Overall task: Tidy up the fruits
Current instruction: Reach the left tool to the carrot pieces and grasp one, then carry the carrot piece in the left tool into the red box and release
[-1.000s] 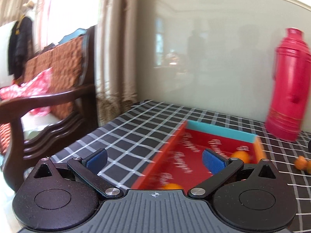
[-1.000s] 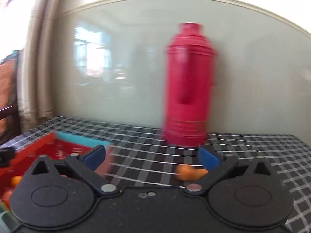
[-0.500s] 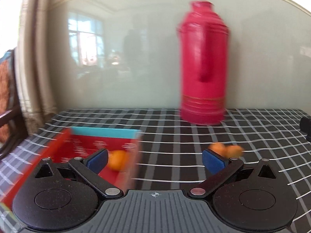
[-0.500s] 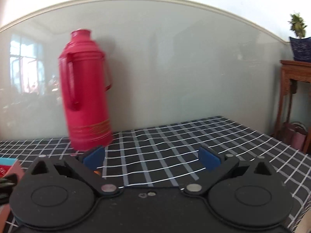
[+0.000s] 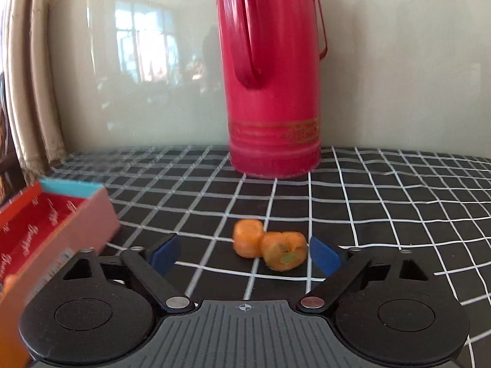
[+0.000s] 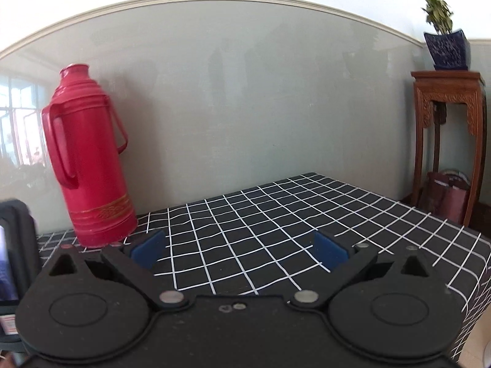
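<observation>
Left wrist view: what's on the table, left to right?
Red box → two orange fruits, touching, between the closing left gripper fingers → red thermos stands farther back, roughly above the fruits.

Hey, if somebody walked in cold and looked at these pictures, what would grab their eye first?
The tall red thermos flask standing upright at the back of the black checked tablecloth, against the pale wall. Next, the two small orange fruits touching each other on the cloth, between the open fingers of the left tool, whose jaws are closing. At the left edge sits an open red box.
</observation>
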`<action>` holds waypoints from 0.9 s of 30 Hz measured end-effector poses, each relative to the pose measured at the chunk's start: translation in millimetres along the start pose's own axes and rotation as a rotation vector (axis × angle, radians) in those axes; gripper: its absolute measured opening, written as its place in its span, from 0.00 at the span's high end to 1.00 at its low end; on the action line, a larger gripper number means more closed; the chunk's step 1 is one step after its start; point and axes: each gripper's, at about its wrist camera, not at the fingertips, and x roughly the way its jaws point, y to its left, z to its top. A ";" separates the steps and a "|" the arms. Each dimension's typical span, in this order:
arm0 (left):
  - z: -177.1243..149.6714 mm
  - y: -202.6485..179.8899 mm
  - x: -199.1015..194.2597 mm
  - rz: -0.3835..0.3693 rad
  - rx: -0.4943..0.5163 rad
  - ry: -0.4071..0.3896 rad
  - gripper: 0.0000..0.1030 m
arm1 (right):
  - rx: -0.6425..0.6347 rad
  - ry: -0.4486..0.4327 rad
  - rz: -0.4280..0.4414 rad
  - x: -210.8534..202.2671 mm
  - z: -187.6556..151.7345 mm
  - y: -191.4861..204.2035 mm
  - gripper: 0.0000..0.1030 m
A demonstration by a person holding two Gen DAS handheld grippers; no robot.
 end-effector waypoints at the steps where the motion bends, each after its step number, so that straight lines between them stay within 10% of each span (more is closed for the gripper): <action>1: 0.0 -3.3 4.2 0.008 -0.003 0.010 0.18 | 0.010 0.002 0.004 0.5 -0.1 -2.0 0.06; 5: -1.8 -13.3 15.5 0.023 -0.001 0.023 0.23 | 0.038 0.020 0.016 4.1 -1.2 -6.1 0.06; 9: -3.4 -16.9 14.2 -0.016 -0.011 0.018 0.61 | 0.046 0.024 0.026 4.4 -1.4 -5.1 0.06; 27: -11.3 22.0 -10.7 -0.089 0.013 -0.014 0.63 | 0.026 -0.019 0.039 -3.7 1.7 6.7 0.06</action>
